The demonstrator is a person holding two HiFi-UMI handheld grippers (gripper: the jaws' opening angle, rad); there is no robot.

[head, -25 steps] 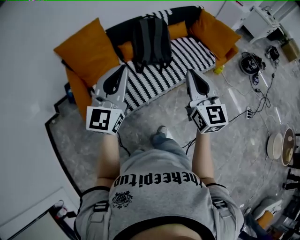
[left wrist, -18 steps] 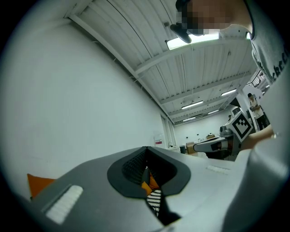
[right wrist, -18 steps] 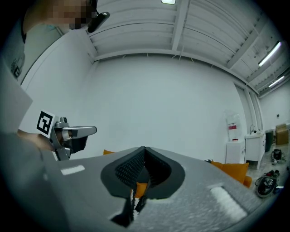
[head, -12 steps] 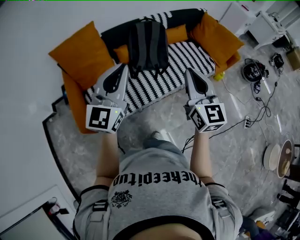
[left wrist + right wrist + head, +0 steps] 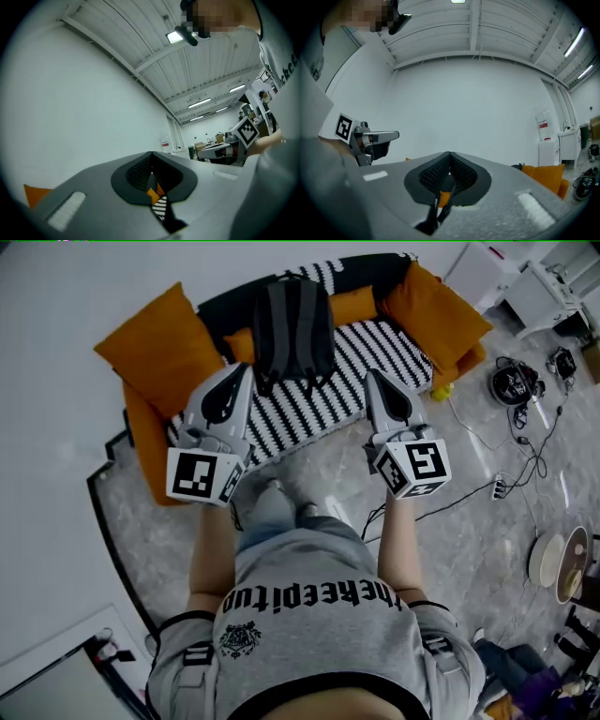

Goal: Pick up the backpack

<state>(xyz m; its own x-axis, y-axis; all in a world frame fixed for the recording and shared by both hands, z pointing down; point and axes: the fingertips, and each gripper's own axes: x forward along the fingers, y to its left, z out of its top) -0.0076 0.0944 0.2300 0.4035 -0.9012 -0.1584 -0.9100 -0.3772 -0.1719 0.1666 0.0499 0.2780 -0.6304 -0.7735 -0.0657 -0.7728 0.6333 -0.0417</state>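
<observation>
Backpack (image 5: 292, 329) leans on the striped sofa (image 5: 375, 345) beside grey marble floor (image 5: 323, 470); left gripper (image 5: 246, 371) and right gripper (image 5: 368, 378) pressed together, empty; only their views show the ribbed ceiling (image 5: 201, 61)

Low sofa (image 5: 319, 399) with black-and-white striped cover stands against plain white wall (image 5: 66, 352). Large orange cushions (image 5: 155, 345) at both ends, smaller orange one (image 5: 354, 304) along backrest. Floor (image 5: 469, 521) of grey marbled tile, black border strip (image 5: 105, 521) near wall. Tangle of black cables (image 5: 513, 383) lies on floor at right. Overhead, white ribbed ceiling (image 5: 478, 37), strip lights (image 5: 199, 102) lit.
</observation>
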